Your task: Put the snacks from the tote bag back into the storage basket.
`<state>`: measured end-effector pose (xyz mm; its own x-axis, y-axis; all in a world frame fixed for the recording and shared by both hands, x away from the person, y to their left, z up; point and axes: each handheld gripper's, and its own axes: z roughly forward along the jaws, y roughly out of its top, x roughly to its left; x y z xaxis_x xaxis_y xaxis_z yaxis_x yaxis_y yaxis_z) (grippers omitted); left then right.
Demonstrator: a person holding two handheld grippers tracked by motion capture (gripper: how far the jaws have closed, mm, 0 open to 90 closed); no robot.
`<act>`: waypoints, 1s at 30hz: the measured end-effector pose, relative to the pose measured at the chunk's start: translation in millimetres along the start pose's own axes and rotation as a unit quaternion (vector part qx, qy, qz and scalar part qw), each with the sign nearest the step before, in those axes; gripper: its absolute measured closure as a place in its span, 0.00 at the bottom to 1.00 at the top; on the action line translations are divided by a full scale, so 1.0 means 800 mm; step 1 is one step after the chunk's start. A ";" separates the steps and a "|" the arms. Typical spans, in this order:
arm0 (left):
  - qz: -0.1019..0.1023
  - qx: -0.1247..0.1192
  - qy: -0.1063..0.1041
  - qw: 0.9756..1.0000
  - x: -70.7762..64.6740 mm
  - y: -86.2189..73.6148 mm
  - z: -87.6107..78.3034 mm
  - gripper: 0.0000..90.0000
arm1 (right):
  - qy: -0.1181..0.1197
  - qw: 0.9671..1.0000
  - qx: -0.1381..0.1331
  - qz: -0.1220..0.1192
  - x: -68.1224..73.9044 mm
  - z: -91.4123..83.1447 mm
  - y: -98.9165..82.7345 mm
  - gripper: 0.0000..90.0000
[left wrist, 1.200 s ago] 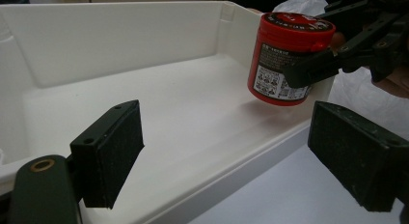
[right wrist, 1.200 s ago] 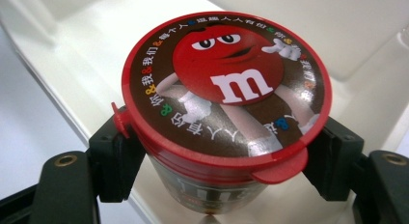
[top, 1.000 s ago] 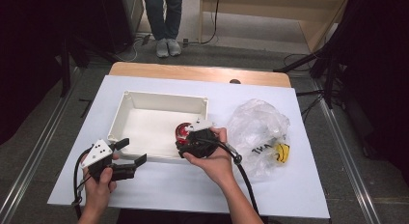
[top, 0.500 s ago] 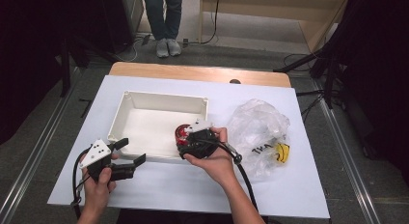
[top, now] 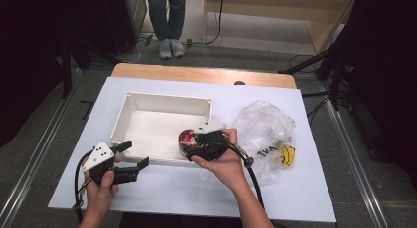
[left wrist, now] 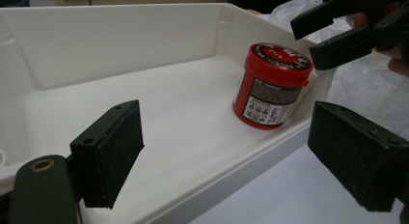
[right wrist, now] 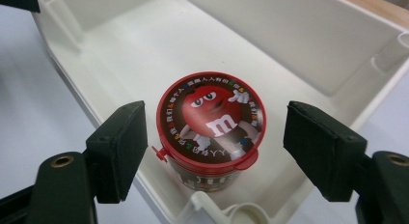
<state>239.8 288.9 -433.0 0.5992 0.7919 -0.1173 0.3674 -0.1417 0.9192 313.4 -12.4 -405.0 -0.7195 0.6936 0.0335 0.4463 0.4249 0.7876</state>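
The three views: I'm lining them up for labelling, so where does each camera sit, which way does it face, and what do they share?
High view: above the person's side, facing forward and down on the table; forearms, both hands, left gripper, right gripper.
Left gripper view: on the left gripper, looking along its open jaws into the tray.
Right gripper view: on the right gripper, looking down between open jaws.
Shared: the red tub upright in the tray's corner.
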 end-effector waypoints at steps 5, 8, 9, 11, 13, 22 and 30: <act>0.000 0.000 0.002 1.000 0.001 0.000 0.000 0.14 | -0.001 1.000 -0.013 0.010 -0.007 -0.013 0.001 0.26; -0.002 -0.001 0.002 1.000 0.001 -0.001 0.000 0.14 | 0.000 1.000 -0.021 0.015 -0.013 -0.021 0.001 0.25; -0.002 -0.001 0.002 1.000 0.001 -0.001 0.000 0.14 | -0.001 1.000 -0.025 0.017 -0.014 -0.024 0.000 0.24; 0.001 0.001 0.002 1.000 0.000 -0.001 0.001 0.14 | -0.005 0.999 -0.029 0.019 -0.019 -0.031 -0.001 0.24; 0.001 0.002 0.003 1.000 0.000 -0.001 0.001 0.14 | -0.006 0.999 -0.032 0.020 -0.021 -0.033 -0.001 0.23; 0.002 0.002 0.005 1.000 -0.001 -0.002 0.002 0.14 | -0.022 0.997 -0.051 0.046 -0.045 -0.059 -0.015 0.22; 0.004 0.004 0.007 1.000 -0.001 -0.003 0.003 0.14 | -0.030 0.996 -0.060 0.058 -0.060 -0.072 -0.029 0.20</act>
<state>240.3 287.6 -435.8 0.5928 0.7985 -0.1048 0.3682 -0.1530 0.9171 306.9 -88.6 -389.2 -0.6319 0.7693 0.0944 0.4546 0.2692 0.8491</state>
